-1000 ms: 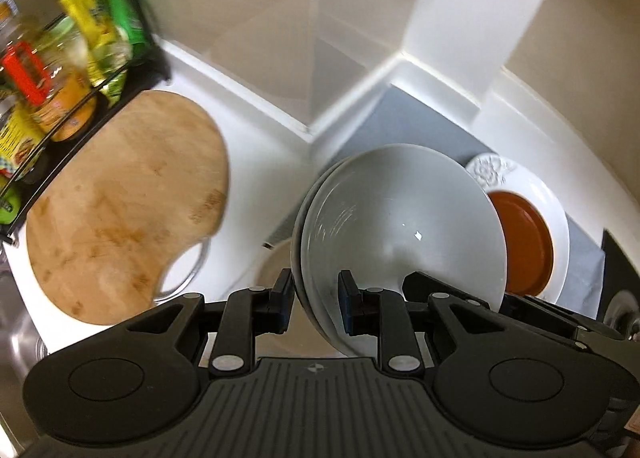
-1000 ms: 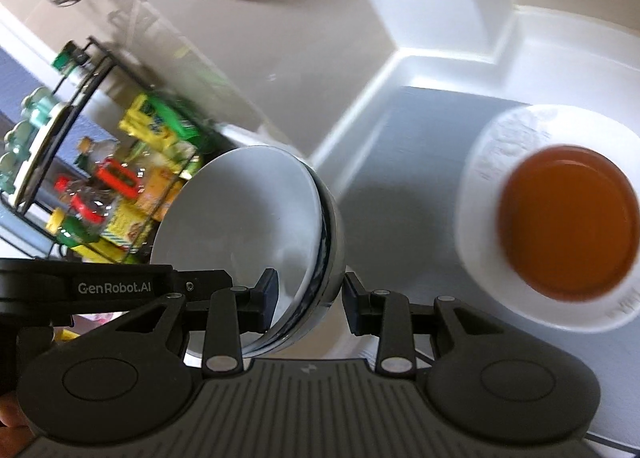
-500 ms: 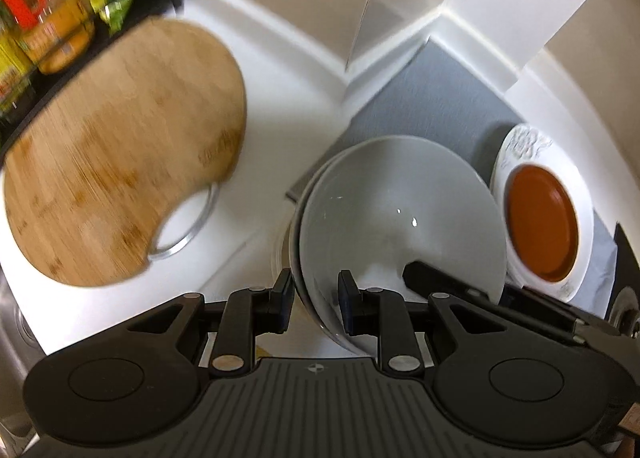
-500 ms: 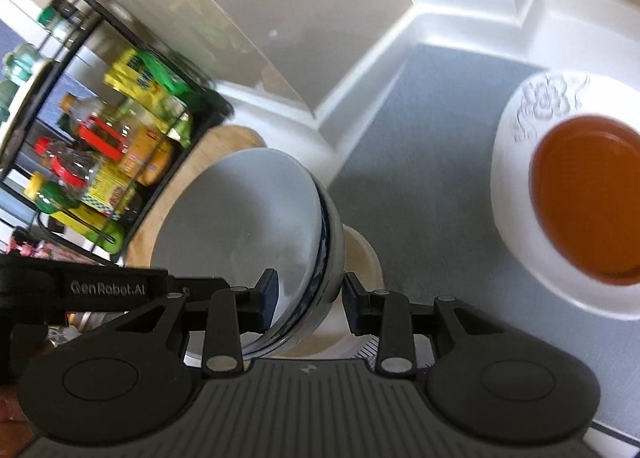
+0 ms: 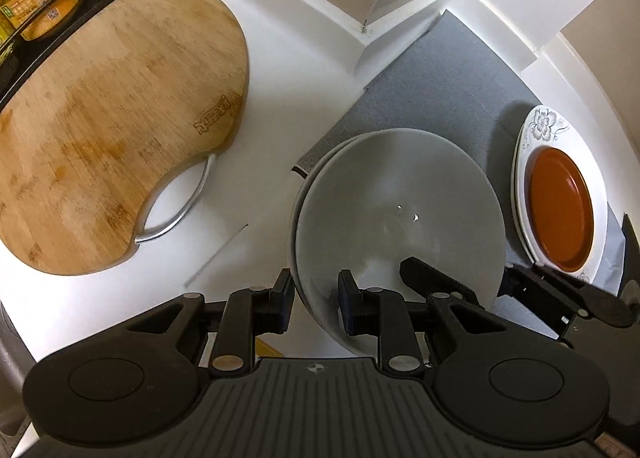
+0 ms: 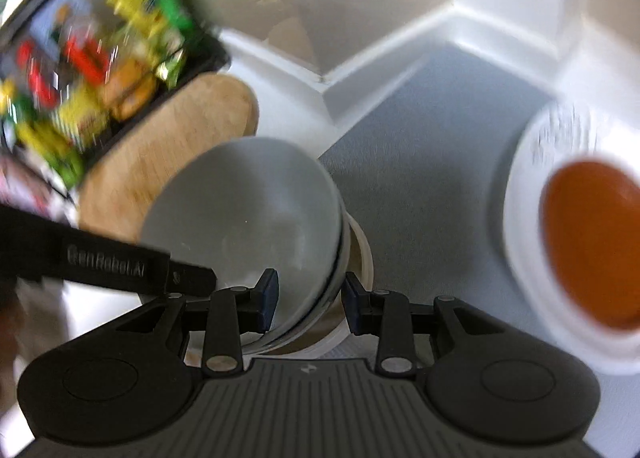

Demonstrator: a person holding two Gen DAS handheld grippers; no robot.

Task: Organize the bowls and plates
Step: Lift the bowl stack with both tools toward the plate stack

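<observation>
Two nested white bowls (image 5: 400,210) are held between both grippers, tilted. My left gripper (image 5: 314,298) is shut on their near-left rim. My right gripper (image 6: 308,298) is shut on the opposite rim; its fingers show in the left wrist view (image 5: 436,282). In the right wrist view the bowls (image 6: 248,214) hang over a cream bowl (image 6: 356,258) on the counter. A white flowered plate (image 5: 540,130) with a brown plate (image 5: 560,214) on it lies on the grey mat (image 5: 432,86) to the right; the brown plate also shows in the right wrist view (image 6: 592,242).
A wooden cutting board (image 5: 112,122) with a metal handle lies on the white counter (image 5: 280,70) at the left. A black wire rack (image 6: 100,70) with bottles and packets stands behind it. White walls form a corner (image 5: 364,30) at the back.
Both grippers have carried the nested bowls lower and nearer the counter. The cream bowl beneath now sits closer under them. The right wrist view is blurred by motion.
</observation>
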